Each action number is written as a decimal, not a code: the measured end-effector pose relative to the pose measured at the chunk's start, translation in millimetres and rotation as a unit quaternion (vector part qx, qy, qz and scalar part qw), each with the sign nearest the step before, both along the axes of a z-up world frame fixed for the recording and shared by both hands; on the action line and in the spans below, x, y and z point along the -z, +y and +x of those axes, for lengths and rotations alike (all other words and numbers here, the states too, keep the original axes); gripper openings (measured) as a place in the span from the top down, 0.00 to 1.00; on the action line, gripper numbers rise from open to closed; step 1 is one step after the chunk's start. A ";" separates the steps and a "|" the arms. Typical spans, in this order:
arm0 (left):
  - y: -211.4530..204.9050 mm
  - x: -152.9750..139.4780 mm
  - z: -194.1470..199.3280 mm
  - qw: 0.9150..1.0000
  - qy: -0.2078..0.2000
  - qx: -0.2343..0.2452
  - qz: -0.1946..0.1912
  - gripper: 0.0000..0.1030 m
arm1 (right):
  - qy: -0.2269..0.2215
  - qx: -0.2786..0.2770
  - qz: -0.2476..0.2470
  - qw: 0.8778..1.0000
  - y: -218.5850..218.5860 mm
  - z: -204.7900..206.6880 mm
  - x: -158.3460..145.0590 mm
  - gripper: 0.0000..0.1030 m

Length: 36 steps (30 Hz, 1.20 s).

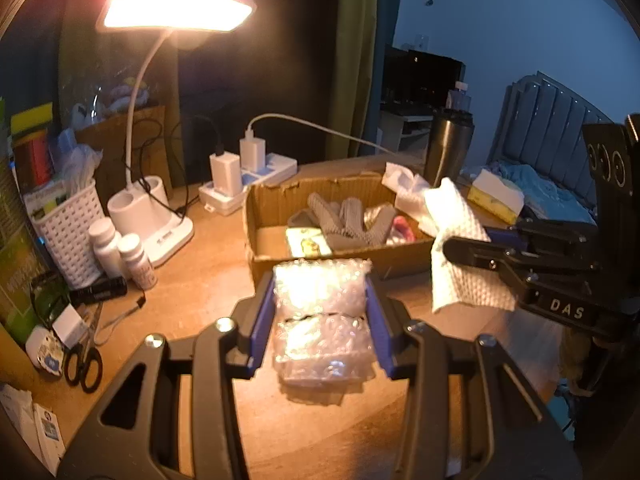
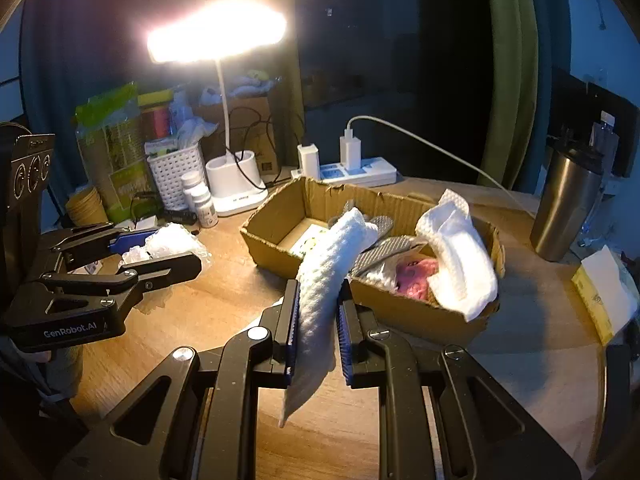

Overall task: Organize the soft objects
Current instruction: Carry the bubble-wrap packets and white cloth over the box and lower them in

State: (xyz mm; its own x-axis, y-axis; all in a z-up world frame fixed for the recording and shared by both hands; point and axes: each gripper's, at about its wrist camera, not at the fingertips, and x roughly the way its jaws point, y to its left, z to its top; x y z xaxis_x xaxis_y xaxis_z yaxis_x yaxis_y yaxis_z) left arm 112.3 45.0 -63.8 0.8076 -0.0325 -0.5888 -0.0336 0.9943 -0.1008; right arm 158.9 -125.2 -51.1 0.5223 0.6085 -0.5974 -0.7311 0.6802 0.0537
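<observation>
My left gripper [image 1: 320,280] is shut on a wad of clear bubble wrap [image 1: 322,320] and holds it above the wooden desk, just in front of the cardboard box [image 1: 272,220]. It also shows in the right wrist view [image 2: 160,256]. My right gripper [image 2: 319,296] is shut on a white textured paper towel [image 2: 320,292] and holds it near the box's [image 2: 420,312] front wall; it shows in the left wrist view [image 1: 460,248] too. The box holds grey gloves [image 1: 348,220], a white cloth [image 2: 460,256] and something pink [image 2: 416,276].
A lit desk lamp [image 1: 152,208] stands at the back left, beside a white basket [image 1: 68,232], two small bottles [image 1: 120,252] and a power strip [image 1: 248,176] with chargers. Scissors [image 1: 84,364] lie at the left. A steel tumbler [image 2: 564,208] and tissue pack [image 2: 604,292] stand at the right.
</observation>
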 end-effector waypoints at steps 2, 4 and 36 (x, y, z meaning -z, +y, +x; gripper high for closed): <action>0.5 -3.3 3.2 1.000 -0.003 0.000 0.002 0.57 | -0.003 0.002 0.003 1.000 -1.1 2.4 -3.3 0.82; 0.7 -5.9 5.9 1.000 -0.005 0.003 0.005 0.57 | -0.005 0.003 0.005 1.000 -1.6 4.4 -5.8 0.82; 15.9 -34.3 49.9 0.995 -0.103 -0.013 -0.009 0.57 | -0.059 0.051 0.050 0.996 -2.3 36.3 -33.4 0.82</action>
State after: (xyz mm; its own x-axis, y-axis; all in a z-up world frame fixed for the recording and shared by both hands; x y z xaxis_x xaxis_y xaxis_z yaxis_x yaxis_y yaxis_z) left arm 162.2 60.9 -29.5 0.9116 -0.0181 -0.4107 -0.0369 0.9914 -0.1256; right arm 195.2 -127.5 -17.8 0.6477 0.6026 -0.4663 -0.6638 0.7467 0.0428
